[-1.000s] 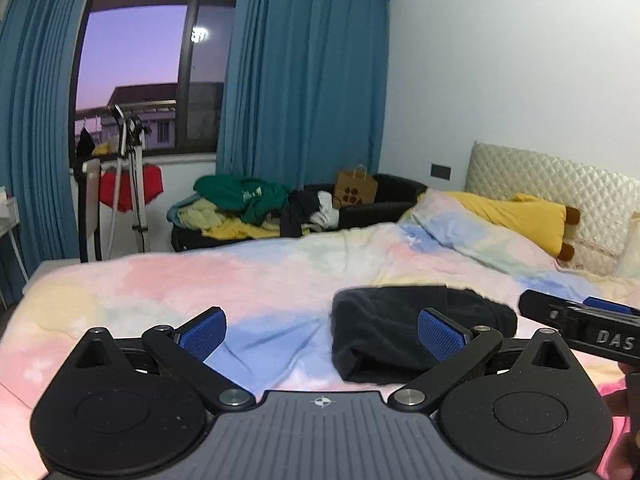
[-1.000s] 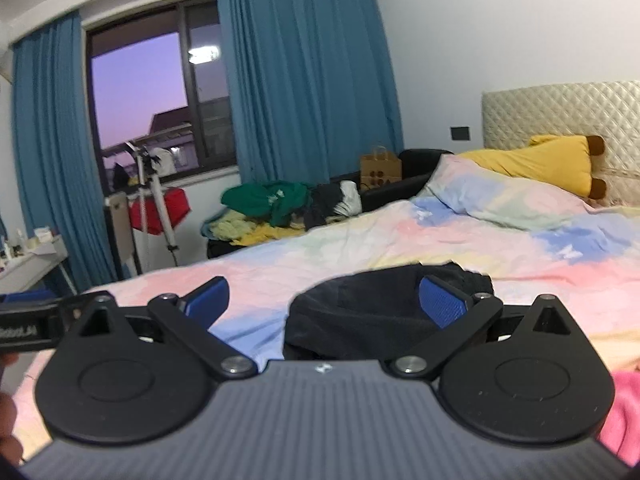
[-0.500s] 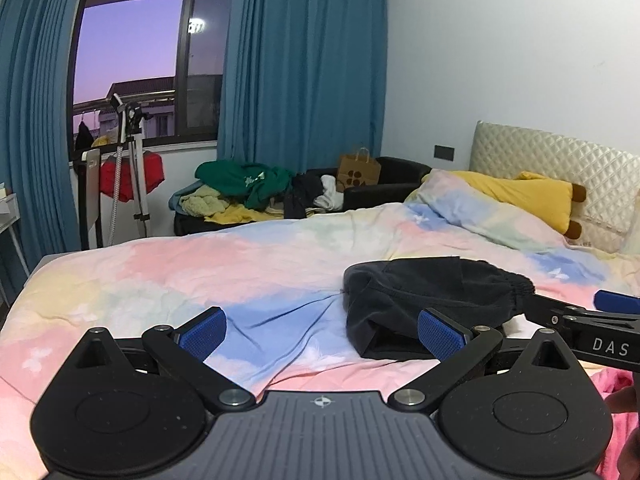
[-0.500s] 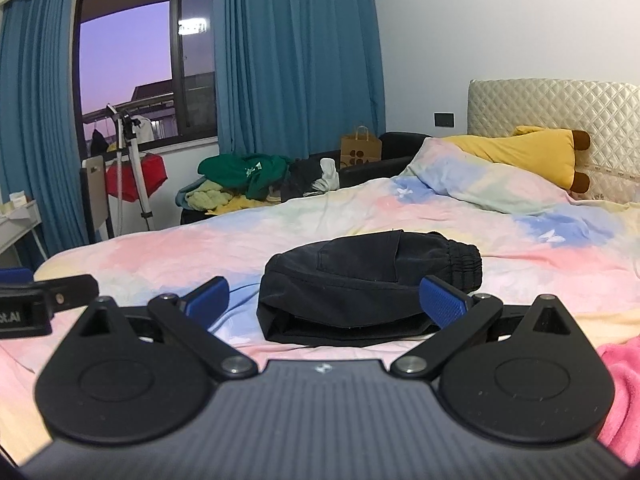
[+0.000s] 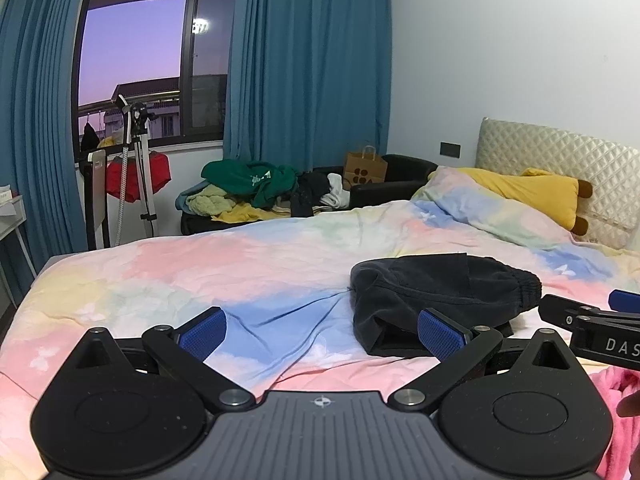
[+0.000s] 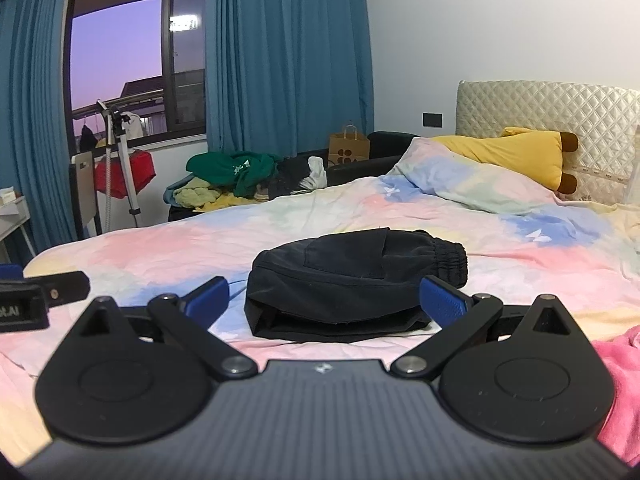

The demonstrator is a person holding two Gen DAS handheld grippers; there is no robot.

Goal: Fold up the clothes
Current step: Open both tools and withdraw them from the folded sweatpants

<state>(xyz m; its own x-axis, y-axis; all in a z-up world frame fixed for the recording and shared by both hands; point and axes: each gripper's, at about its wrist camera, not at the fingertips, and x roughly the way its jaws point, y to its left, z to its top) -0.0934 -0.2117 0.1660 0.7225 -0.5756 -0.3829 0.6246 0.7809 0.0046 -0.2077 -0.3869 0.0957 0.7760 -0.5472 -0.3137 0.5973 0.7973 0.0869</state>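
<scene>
A black garment [image 5: 436, 292] [image 6: 352, 276], folded into a compact bundle with an elastic cuff at its right end, lies on the pastel bedspread [image 5: 248, 268] [image 6: 168, 248]. My left gripper [image 5: 322, 334] is open above the bed, left of and nearer than the bundle, holding nothing. My right gripper [image 6: 324, 300] is open too, with the bundle lying just beyond its fingertips. Each gripper shows at the edge of the other's view: the right one [image 5: 588, 320] at the far right, the left one [image 6: 36, 292] at the far left.
A pink garment [image 6: 616, 364] [image 5: 616, 392] lies on the bed at the near right. A yellow plush pillow [image 5: 532, 196] rests by the quilted headboard [image 6: 552, 108]. A pile of clothes [image 5: 256, 192], a paper bag [image 5: 366, 168] and a tripod [image 5: 136, 168] stand beyond the bed.
Both grippers have drawn back from the black bundle and risen, so it now lies whole beyond the fingertips. Both stayed open.
</scene>
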